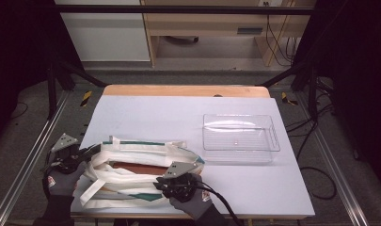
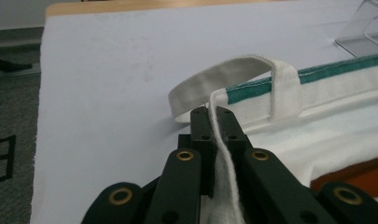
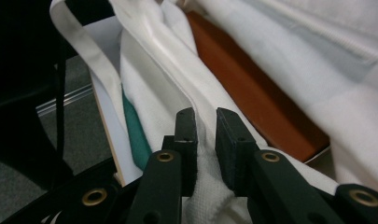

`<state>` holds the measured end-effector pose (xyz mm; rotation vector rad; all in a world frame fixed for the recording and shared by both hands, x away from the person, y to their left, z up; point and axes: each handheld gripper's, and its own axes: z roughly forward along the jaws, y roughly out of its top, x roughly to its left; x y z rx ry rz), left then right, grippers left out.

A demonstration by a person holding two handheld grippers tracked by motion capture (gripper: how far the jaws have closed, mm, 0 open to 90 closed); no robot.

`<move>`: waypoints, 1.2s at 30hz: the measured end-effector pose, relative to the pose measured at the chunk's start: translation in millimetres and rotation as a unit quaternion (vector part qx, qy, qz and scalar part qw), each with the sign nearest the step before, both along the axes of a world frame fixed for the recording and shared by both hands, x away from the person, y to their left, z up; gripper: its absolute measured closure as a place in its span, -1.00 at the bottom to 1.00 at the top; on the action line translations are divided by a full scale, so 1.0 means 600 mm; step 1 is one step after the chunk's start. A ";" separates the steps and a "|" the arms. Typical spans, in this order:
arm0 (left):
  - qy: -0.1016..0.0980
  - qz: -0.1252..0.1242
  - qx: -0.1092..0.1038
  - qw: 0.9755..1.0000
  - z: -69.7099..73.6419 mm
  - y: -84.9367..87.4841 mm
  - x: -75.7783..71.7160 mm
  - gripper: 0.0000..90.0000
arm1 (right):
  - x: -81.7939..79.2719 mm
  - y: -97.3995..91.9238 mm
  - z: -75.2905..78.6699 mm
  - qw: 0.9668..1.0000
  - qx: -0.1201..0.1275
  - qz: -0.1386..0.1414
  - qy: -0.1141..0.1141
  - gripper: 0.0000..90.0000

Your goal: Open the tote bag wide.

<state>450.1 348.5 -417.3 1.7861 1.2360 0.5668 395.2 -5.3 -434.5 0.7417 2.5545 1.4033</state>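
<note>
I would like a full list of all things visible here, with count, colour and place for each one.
tote bag: one, white with green trim, near left of table, mouth open.
flat item: one, reddish-brown, inside the bag.
tray: one, clear plastic, right of the bag.
table: one, white cover, wooden far edge.
left hand-held gripper: one, black, shut on the bag's rim.
right hand-held gripper: one, black, shut on the bag's near rim.
gloved hands: two, grey.

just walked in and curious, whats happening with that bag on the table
A person holds a gripper in each hand at a white tote bag with green trim. The left gripper is shut on the bag's edge, and the right gripper pinches the fabric on the opposite side. A reddish-brown item lies inside. A clear plastic bin sits nearby.
</note>
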 end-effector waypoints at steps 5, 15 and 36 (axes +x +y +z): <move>-0.019 0.030 -0.001 0.999 -0.008 -0.011 0.002 0.94 | -0.007 -0.001 -0.031 1.000 -0.005 0.004 0.023 0.76; -0.017 0.036 -0.002 0.999 -0.024 -0.011 0.008 0.90 | -0.010 0.010 -0.061 0.999 -0.019 0.005 0.031 0.76; -0.067 -0.018 -0.039 0.997 0.049 -0.038 -0.054 0.83 | 0.007 -0.052 0.022 0.996 0.066 -0.043 -0.034 0.34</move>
